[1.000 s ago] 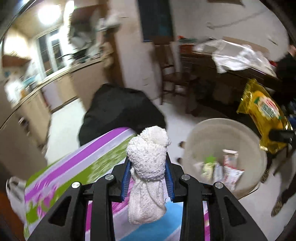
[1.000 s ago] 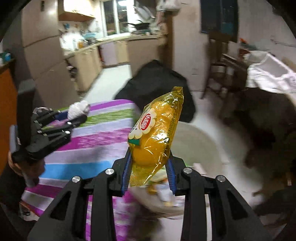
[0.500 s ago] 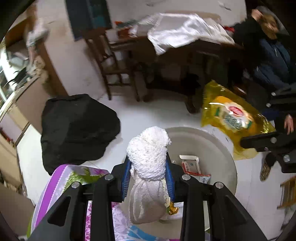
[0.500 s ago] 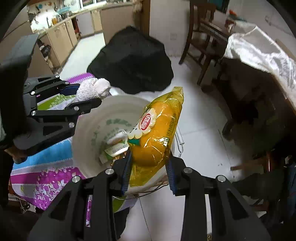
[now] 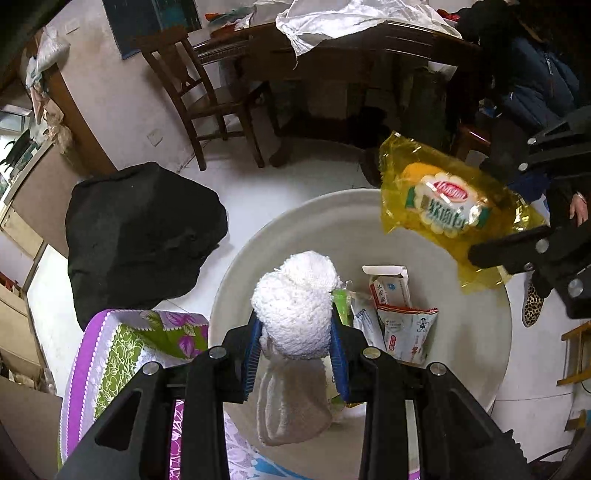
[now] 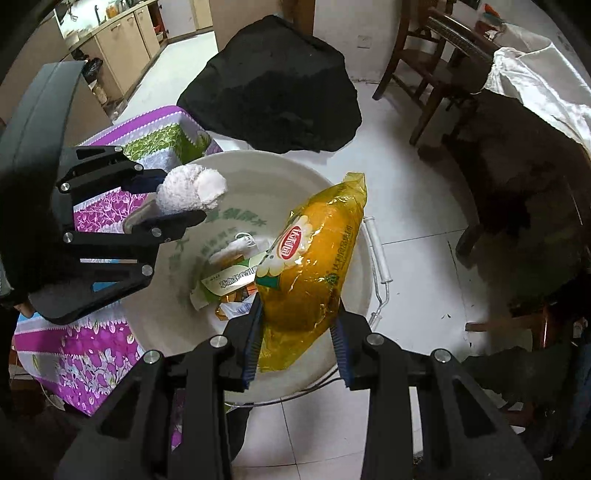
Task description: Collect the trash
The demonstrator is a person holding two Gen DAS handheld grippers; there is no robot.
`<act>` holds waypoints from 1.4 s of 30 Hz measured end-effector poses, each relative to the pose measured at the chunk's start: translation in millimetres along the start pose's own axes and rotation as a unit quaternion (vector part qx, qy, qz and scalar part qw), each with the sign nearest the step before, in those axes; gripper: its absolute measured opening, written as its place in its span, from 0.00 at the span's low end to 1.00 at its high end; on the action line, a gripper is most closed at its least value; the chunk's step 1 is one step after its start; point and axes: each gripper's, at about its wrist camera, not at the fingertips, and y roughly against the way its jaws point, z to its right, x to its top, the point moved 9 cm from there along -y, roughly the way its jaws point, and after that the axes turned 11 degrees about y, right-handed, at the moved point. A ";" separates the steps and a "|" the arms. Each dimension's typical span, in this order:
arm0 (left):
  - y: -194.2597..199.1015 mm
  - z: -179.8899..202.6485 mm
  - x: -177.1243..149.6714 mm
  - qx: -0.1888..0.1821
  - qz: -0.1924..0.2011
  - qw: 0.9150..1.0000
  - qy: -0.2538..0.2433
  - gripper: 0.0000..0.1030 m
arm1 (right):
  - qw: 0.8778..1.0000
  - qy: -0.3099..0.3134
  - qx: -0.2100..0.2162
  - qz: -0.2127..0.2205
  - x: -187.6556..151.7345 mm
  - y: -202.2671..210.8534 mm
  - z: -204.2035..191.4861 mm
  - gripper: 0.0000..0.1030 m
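Observation:
My left gripper [image 5: 295, 354] is shut on a crumpled white cloth wad [image 5: 295, 302] and holds it over the white bucket [image 5: 491, 362]. In the right wrist view the same wad [image 6: 192, 192] hangs above the bucket's left rim [image 6: 159, 332]. My right gripper [image 6: 297, 343] is shut on a yellow snack bag [image 6: 314, 266], held over the bucket's right side; the bag also shows in the left wrist view [image 5: 447, 206]. Several wrappers and a small carton [image 5: 395, 310] lie at the bucket's bottom.
A table with a purple, green and blue flowered cloth [image 6: 92, 354] touches the bucket on the left. A black bag [image 5: 136, 236] sits on the white tiled floor behind. A wooden chair [image 5: 207, 96] and a dark table with white cloth [image 5: 354, 26] stand farther back.
Both grippers have moved from above the table out over the bucket and tilted downward. The cloth wad and the yellow bag stay gripped and now hang over the bucket's opening.

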 end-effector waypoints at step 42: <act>264.5 61.7 -187.7 0.091 0.328 0.937 0.078 0.95 | 0.897 -0.127 -0.206 0.370 -186.5 173.1 -105.3 0.95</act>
